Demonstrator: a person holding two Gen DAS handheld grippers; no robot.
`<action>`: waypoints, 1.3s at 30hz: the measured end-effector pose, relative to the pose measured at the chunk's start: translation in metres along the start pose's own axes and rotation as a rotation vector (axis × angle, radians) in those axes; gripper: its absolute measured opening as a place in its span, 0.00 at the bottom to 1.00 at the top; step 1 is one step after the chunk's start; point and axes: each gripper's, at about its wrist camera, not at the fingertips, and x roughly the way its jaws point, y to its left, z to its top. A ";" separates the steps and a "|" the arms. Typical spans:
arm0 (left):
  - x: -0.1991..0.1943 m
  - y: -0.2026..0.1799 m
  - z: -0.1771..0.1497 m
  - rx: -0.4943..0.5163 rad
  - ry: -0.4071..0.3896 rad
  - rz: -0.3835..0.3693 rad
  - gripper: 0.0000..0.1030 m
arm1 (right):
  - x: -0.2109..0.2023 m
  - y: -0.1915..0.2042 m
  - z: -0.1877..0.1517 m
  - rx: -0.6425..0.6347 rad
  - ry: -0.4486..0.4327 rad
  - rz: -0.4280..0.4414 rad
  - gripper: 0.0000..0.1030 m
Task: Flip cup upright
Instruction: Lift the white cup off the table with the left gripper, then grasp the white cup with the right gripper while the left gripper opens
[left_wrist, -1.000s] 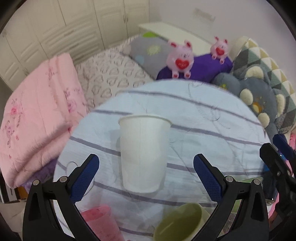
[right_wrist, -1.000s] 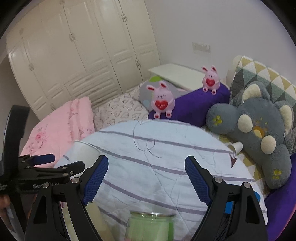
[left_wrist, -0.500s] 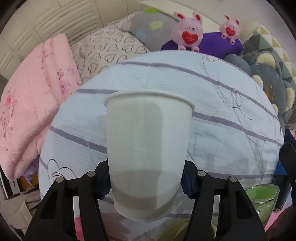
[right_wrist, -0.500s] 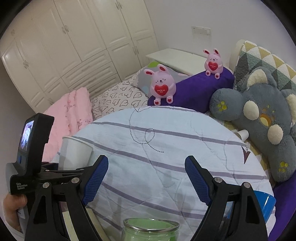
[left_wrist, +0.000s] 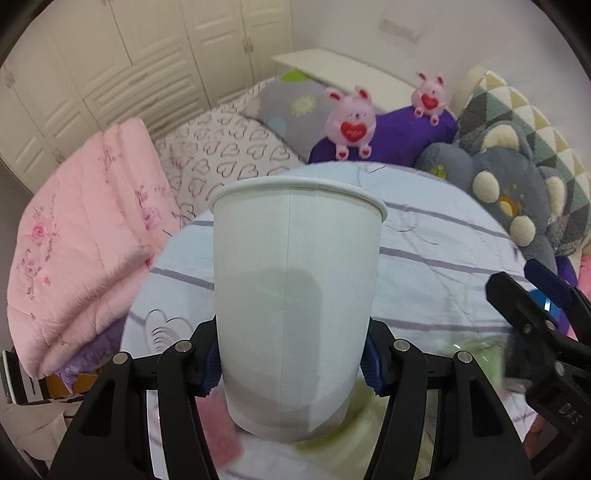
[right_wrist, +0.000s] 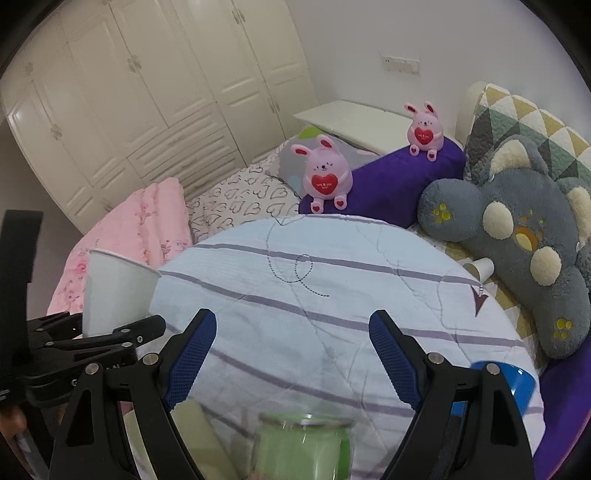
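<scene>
We grip the white cup (left_wrist: 295, 306) rim-up low on its sides with our left gripper (left_wrist: 291, 365), clenched on it above the striped table (right_wrist: 332, 295), while our right gripper (right_wrist: 291, 354) hangs spread and empty beside it, over a green jar (right_wrist: 303, 446).

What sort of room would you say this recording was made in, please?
Most likely a bedroom: a bed with a heart-print sheet, a built-in wardrobe behind it, and plush bunnies on a pillow.
</scene>
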 end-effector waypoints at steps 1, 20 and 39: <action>-0.009 -0.001 -0.003 0.001 -0.010 0.001 0.59 | -0.007 0.001 -0.001 -0.005 -0.008 0.002 0.84; -0.110 -0.053 -0.152 0.059 -0.050 -0.064 0.59 | -0.119 -0.005 -0.089 -0.070 0.021 0.056 0.84; -0.048 -0.089 -0.228 0.042 0.123 -0.137 0.75 | -0.114 -0.003 -0.172 -0.133 0.166 0.058 0.84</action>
